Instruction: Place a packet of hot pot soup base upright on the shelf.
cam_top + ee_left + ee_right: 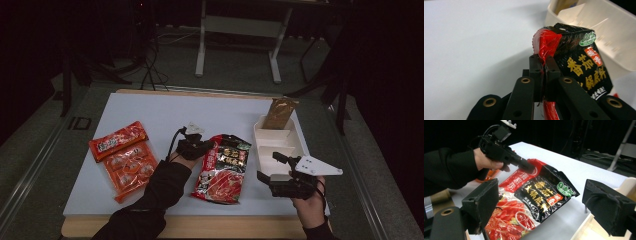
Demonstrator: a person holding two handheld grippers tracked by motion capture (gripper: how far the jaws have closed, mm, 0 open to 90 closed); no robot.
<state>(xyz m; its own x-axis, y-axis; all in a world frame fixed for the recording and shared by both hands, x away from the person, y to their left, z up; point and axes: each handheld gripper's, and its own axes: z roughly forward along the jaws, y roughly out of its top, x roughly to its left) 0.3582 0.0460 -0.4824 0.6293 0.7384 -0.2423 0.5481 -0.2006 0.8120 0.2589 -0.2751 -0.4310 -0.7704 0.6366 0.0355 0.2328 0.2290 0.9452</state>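
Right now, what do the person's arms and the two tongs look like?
Both tongs are black. The left tongs carry a small grey three-cornered plate and a black cable looping to the wrist; brass-coloured rivets dot their jaw links in the left gripper view. The right tongs carry a larger pale three-cornered plate with dark dots. The left arm wears a black long sleeve; a dark cuff shows at the right wrist.

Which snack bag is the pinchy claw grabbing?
The left gripper is pinching the red-and-black bag in the middle by its top corner. The two orange bags lie untouched at the left.
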